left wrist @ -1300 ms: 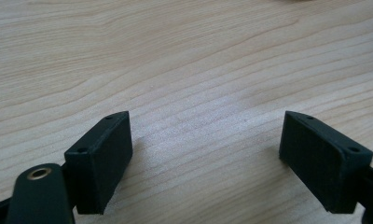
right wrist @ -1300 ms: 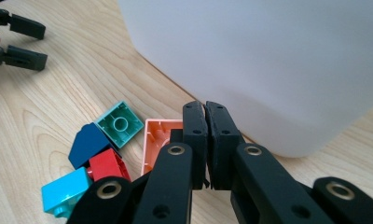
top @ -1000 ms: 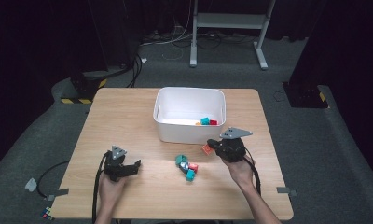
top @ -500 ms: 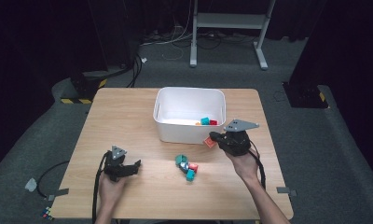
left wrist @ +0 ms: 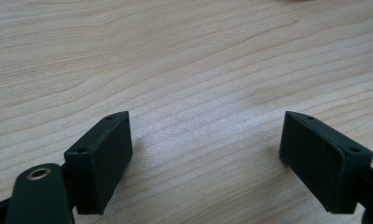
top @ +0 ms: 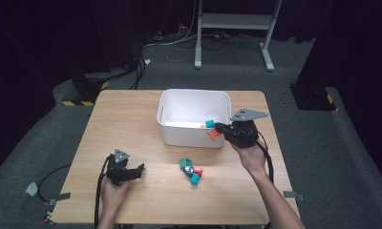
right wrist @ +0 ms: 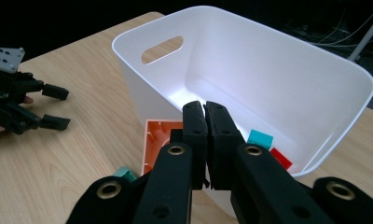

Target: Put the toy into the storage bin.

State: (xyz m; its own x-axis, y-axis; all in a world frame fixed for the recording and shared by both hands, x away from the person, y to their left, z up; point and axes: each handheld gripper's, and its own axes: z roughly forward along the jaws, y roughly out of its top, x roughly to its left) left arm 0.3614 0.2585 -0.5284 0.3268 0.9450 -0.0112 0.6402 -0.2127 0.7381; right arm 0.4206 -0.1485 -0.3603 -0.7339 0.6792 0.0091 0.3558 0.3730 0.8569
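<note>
Wood-grain table [top: 132,119] on grey carpet [top: 332,143] (dark room); right hand-held gripper [right wrist: 205,109] pinches orange block [right wrist: 157,140], left hand-held gripper [left wrist: 205,154] spread.

Right gripper lifts the orange block

The right gripper [right wrist: 206,122], clamped on the orange block [right wrist: 157,140], has risen from the table to the white bin's [top: 172,135] near rim.

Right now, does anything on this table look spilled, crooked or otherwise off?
Nothing is spilled or damaged. The orange block hangs tilted from the right gripper over the white bin's rim, and a few loose blocks lie in a clump on the table.
</note>
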